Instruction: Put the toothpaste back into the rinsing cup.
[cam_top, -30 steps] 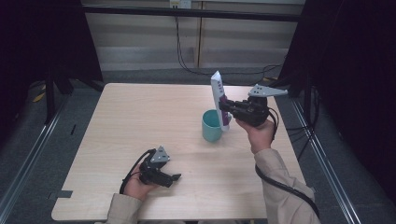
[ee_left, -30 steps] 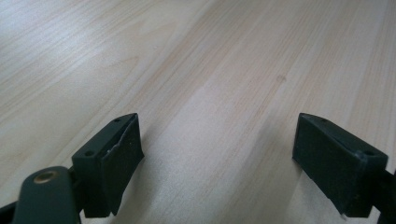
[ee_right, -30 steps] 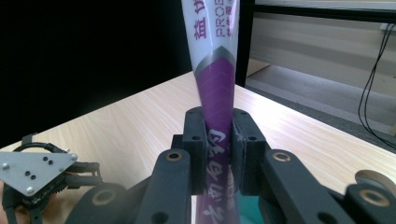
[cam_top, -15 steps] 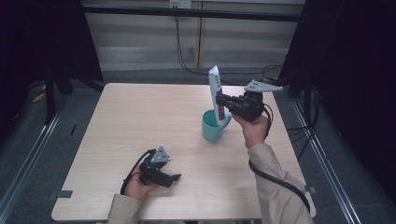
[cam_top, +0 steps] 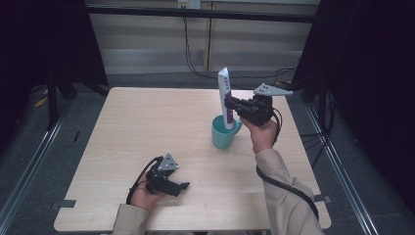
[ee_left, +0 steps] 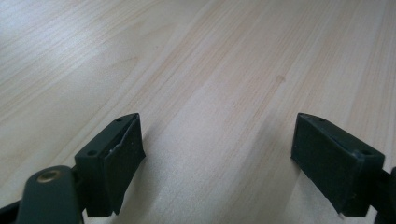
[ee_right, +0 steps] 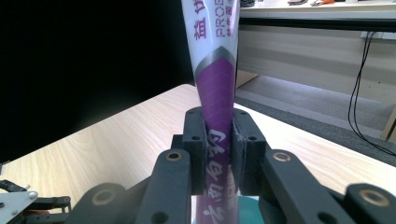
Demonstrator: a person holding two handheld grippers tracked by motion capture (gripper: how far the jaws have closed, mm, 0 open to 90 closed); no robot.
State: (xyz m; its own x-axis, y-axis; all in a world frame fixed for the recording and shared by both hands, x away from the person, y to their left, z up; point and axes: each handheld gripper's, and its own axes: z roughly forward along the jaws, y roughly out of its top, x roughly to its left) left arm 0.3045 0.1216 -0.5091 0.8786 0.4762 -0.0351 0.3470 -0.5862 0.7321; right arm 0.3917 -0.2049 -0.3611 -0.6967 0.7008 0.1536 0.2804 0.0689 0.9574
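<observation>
A white and purple toothpaste tube [cam_top: 225, 96] stands nearly upright, its lower end down in the mouth of a teal mug [cam_top: 222, 136] right of the table's middle. My right gripper [cam_top: 232, 105] is shut on the tube's purple part from the right side. In the right gripper view both pads press the tube [ee_right: 217, 93] at my right gripper [ee_right: 218, 149], with a teal strip of the mug [ee_right: 252, 199] just below. My left gripper [cam_top: 182, 187] rests on the table near the front edge, open. Bare wood lies between its fingers [ee_left: 116, 158].
The light wooden table [cam_top: 147, 122] has dark floor and metal rails on both sides. Black frame posts and cables stand behind its far edge. The left gripper [ee_right: 28, 203] shows low in the right gripper view.
My right gripper has shifted slightly left with the tube. The tube has gone from leaning to nearly upright, its lower end now in the mug. The left gripper has not moved.
</observation>
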